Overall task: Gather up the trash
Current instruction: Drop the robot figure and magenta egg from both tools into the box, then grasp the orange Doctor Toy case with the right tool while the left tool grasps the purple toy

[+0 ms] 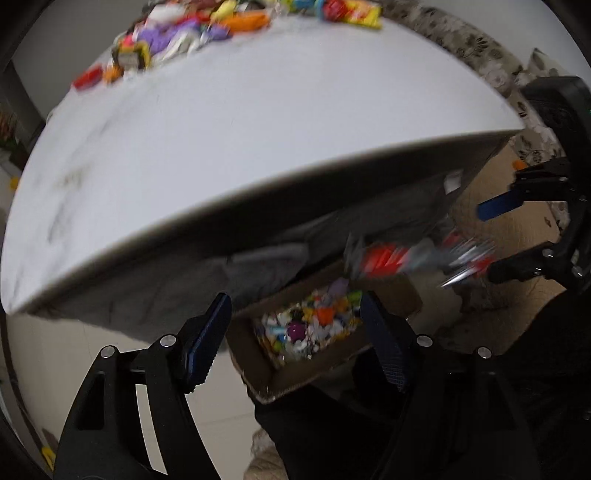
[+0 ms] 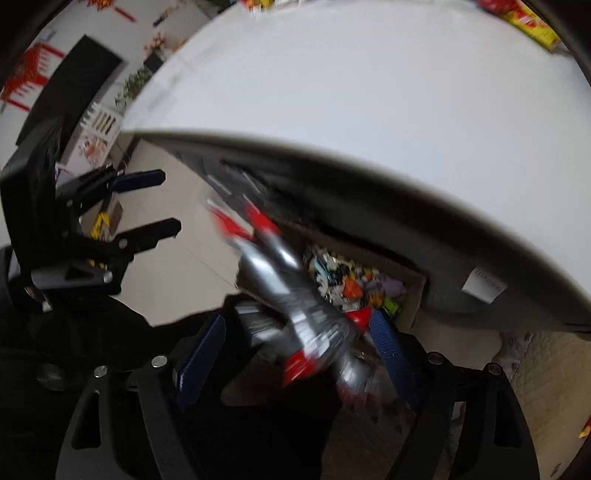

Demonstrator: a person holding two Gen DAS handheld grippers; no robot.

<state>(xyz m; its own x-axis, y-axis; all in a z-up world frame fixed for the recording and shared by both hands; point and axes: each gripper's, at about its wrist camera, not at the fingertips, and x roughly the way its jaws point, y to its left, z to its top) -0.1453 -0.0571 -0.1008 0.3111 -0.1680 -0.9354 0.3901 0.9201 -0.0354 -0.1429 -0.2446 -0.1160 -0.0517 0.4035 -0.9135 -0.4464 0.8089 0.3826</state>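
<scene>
A cardboard box point(image 1: 258, 373) point(image 2: 415, 299) holding several colourful wrappers stands on the floor under the edge of the white table point(image 1: 258, 129) point(image 2: 351, 110). My left gripper point(image 1: 295, 299) point(image 2: 170, 199) hangs above the box, open, with nothing between its pads. A long red and silver wrapper point(image 1: 391, 258) point(image 2: 295, 280), heavily blurred, lies over the box between the jaws of my right gripper point(image 2: 297, 317) point(image 1: 487, 243). The right jaws stand wide, and in the left wrist view floor shows between the blue finger point(image 1: 498, 205) and the wrapper.
A heap of bright wrappers point(image 1: 184, 33) and a yellow-red pack point(image 1: 354, 13) point(image 2: 528, 22) lie at the table's far side. The person's dark clothing point(image 1: 535, 369) fills the near right. Pale floor tiles point(image 1: 55, 350) lie left of the box.
</scene>
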